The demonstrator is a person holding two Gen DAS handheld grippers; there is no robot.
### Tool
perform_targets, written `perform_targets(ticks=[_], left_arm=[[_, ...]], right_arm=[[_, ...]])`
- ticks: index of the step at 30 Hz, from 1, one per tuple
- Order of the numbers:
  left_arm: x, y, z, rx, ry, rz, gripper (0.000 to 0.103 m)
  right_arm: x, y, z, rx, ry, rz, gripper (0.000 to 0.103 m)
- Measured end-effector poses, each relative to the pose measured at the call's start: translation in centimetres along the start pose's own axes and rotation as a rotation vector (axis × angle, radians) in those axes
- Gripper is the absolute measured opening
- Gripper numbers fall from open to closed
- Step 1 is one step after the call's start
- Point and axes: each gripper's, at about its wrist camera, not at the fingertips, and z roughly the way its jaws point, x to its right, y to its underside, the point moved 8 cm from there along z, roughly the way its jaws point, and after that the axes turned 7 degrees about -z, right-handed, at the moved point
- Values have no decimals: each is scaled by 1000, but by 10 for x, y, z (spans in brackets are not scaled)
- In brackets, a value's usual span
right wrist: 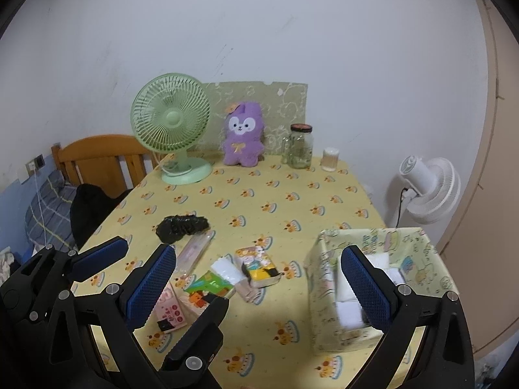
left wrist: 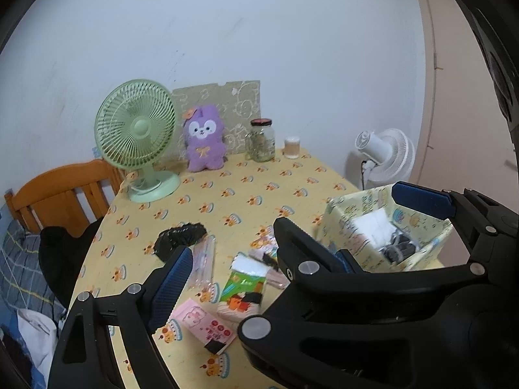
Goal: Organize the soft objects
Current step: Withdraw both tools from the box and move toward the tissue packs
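Both tongs stand wide apart with nothing clamped in them. The left tongs (left wrist: 264,254) hover over the near left of the table, closest to the pink pack (right wrist: 170,311). Right of it lie the green pack (right wrist: 211,285) and the yellow pack (right wrist: 259,265), whose long axis runs far-left to near-right. These sit just ahead of the right tongs (right wrist: 258,256), likely the better arm for them. The box (right wrist: 327,291), already holding soft things, stands to the right.

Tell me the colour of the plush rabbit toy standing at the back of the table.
Purple, with a white face: the soft plush rabbit toy shows best in the right wrist view.
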Motion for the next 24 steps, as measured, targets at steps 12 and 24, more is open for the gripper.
perform_targets(ticks=[12,24], left_arm=[[-35,34,33,-96,-41,-47,91],[-64,69,65,-187,-75,-112,91]], right_arm=[[-32,27,47,-76,-61,-17,103],[-56,57,92,-172,-89,-38,103]])
